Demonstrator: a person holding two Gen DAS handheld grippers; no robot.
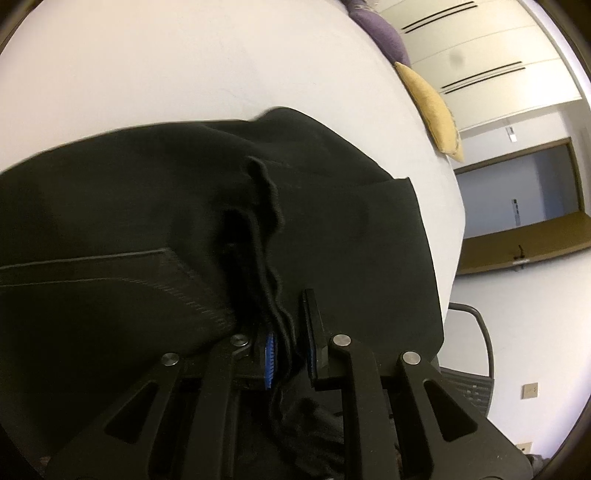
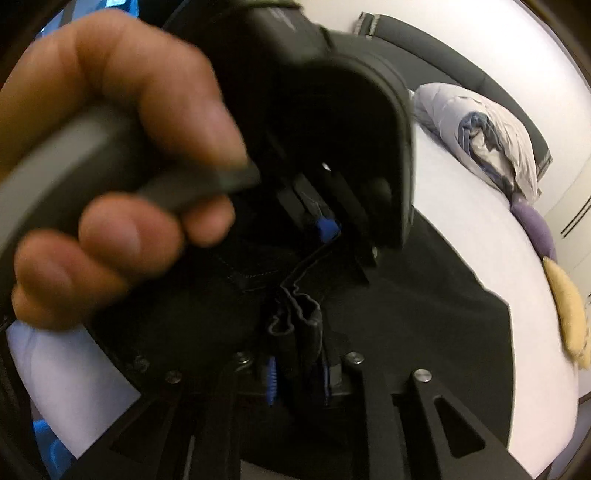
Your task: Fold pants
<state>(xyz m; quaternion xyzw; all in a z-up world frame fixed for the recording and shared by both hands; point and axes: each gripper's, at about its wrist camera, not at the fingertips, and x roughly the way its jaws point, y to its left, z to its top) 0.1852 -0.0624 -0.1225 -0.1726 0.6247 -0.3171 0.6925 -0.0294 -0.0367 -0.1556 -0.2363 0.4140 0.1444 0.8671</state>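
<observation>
Black pants [image 1: 155, 206] lie spread on the white bed [image 1: 184, 62], one bunched edge lifted. The left gripper [image 1: 290, 345] has its jaws clamped on that edge, and the right gripper [image 2: 295, 363] pinches gathered folds alongside. Yellow pillow [image 1: 434, 107] beyond.

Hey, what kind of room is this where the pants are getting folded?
Most likely a bedroom. The black pants lie on a white bed with a yellow cushion and purple cushion along its edge, beside white built-in closet doors.
</observation>
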